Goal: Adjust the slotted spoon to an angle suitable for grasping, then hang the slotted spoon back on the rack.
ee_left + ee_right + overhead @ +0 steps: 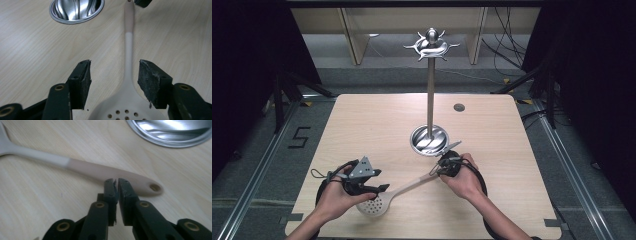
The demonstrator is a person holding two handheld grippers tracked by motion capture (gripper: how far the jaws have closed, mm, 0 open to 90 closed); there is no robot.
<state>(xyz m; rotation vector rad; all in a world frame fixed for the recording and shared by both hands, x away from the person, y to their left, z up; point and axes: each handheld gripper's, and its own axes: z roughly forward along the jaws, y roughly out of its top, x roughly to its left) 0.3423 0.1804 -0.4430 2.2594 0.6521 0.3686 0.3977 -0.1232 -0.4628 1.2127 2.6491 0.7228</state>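
Observation:
A pale slotted spoon (377, 202) lies flat on the wooden table (362, 125), its head near the front edge and its handle pointing up right toward the stand's base. My left gripper (379, 189) is open; in the left gripper view its jaws straddle the spoon's neck (128, 62) without touching it, my left gripper (113, 72) low over the table. My right gripper (438, 170) sits at the handle's end. In the right gripper view my right gripper (116, 182) shows only a slim gap, nothing between the jaws, tips just short of the spoon handle (100, 171).
A metal utensil stand (430, 95) rises mid-table from a round shiny base (429, 140), with hooks at its top (431, 47). The base (76, 10) lies close beyond the spoon, and the base (170, 132) is near the right gripper. A grommet (459, 107) is at the back.

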